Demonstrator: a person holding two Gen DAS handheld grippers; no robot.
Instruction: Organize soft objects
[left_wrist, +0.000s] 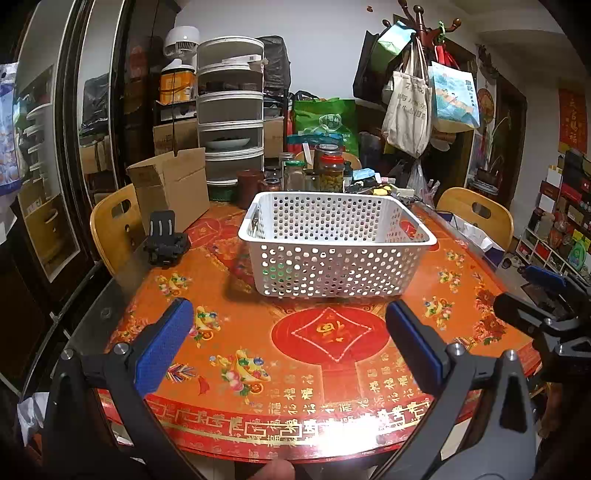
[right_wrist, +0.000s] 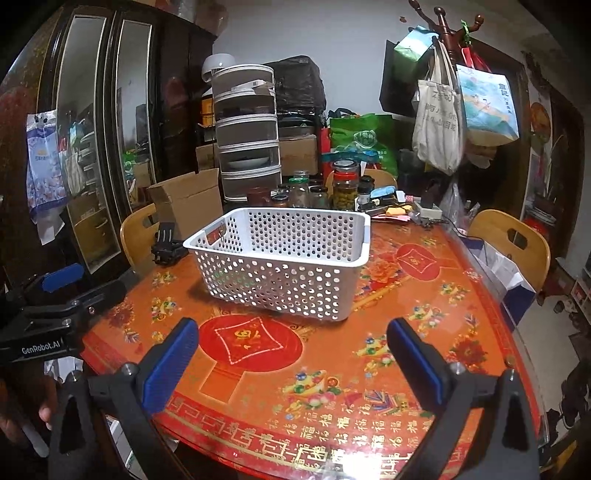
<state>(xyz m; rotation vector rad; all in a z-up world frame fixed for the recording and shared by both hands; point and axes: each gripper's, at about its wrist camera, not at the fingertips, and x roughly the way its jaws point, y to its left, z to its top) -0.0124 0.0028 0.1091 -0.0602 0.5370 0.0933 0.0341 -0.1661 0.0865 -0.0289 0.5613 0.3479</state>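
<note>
Both tongs (left_wrist: 288, 328) (right_wrist: 291, 347) spread wide, empty, basket (left_wrist: 332, 236) interior partly hidden behind its wall

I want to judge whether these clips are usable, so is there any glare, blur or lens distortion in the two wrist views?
Left wrist view: heavy fisheye bending with dark corners, white glare on the table's near edge, basket sharp. Right wrist view: the same curvature, glare along the near rim, cabinet doors reflecting the room, both open tools crisp.

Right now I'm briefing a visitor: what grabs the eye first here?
The white perforated basket stands mid-table on the bright red-orange patterned tablecloth. Behind it crowd glass jars and a cardboard box. Both grippers, left and right, hover open near the table's front edge.
</note>
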